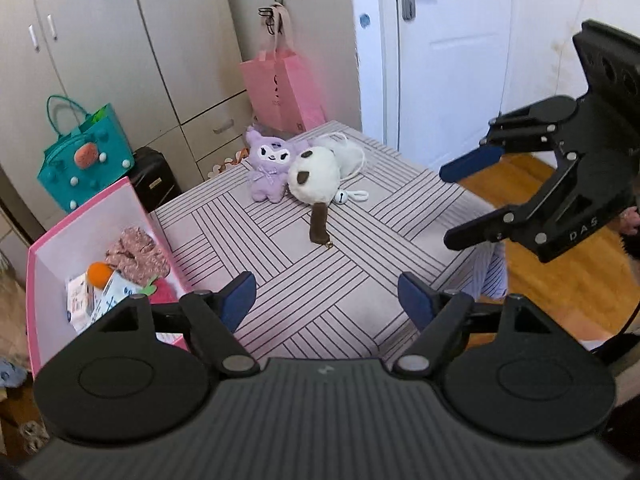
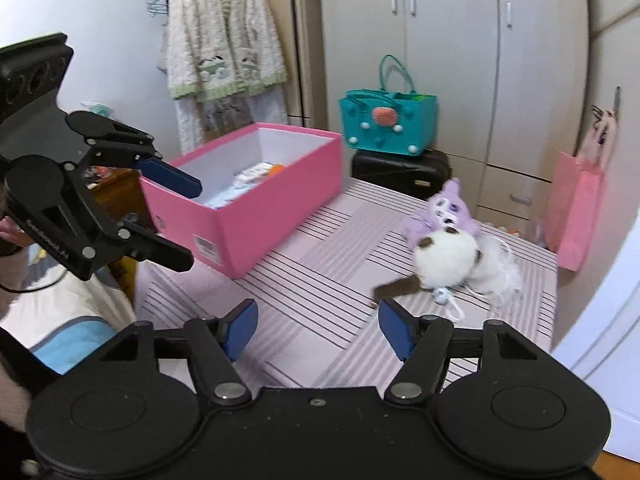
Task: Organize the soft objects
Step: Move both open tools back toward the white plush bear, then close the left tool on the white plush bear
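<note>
Plush toys are what remains to sort: a purple plush [image 1: 267, 170] and a white plush [image 1: 314, 176] lie touching one another on the striped table [image 1: 304, 280], at about twelve o'clock from the left gripper [image 1: 327, 298] and about two o'clock from the right gripper [image 2: 317, 327]; behind the white one sits a fluffy white tuft with cords, its nature unclear; the pink box [image 2: 256, 208], already holding a scrunchie [image 1: 134, 254] and other small things, stands at the table's edge near nine o'clock in the left wrist view.

Both toys look light, soft and easily squashed, not slippery and not fragile; I judge the rounded body of the white plush, or the torso of the purple one, the best place to pinch, since the cords and the small bell [image 1: 341, 199] would slip away.

A brown tail [image 1: 319, 226] gives the white plush its long axis, pointing toward six o'clock in the left wrist view, toward the camera; the purple plush sits upright, head at twelve o'clock.

Both pairs of tongs stand apart with nothing between them; each gripper is off the toys, over the table.
</note>
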Demonstrator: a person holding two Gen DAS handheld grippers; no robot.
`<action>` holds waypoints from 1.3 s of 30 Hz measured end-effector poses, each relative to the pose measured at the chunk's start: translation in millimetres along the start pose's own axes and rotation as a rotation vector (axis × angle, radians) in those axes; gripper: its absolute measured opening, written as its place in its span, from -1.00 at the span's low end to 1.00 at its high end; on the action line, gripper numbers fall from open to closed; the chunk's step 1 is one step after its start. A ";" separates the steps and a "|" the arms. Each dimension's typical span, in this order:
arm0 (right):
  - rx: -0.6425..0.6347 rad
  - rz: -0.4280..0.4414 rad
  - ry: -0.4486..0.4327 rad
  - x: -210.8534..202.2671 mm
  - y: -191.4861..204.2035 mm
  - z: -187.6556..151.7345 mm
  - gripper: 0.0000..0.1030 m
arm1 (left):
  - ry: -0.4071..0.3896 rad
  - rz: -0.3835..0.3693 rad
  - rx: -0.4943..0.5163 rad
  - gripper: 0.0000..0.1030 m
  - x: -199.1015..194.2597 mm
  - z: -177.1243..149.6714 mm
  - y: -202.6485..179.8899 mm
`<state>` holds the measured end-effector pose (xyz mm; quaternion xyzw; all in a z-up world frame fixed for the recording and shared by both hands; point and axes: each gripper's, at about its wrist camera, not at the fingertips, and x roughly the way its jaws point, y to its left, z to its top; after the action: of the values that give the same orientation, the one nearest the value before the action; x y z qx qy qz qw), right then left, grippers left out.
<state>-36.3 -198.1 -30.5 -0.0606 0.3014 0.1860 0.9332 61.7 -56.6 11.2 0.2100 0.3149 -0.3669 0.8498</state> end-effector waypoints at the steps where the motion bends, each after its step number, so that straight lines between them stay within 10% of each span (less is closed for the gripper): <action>1: -0.003 -0.015 -0.007 2.3 -3.0 -5.1 0.40 | 0.001 -0.004 0.000 0.50 4.1 0.6 -0.9; 9: 0.110 -0.092 -0.051 45.6 -44.6 -40.2 0.54 | -0.005 -0.130 -0.121 0.63 59.2 10.1 5.6; 28: 0.027 -0.226 -0.123 131.8 -82.4 -17.1 0.53 | -0.257 -0.102 -0.432 0.61 173.2 28.1 40.9; 39: 0.123 -0.285 -0.091 165.5 -94.0 -5.2 0.53 | -0.118 -0.153 -0.600 0.55 226.0 41.1 64.0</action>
<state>121.0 -234.7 -131.4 -0.0369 0.2580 0.0353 0.9648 246.1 -150.7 -107.2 -0.0961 0.3742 -0.3322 0.8604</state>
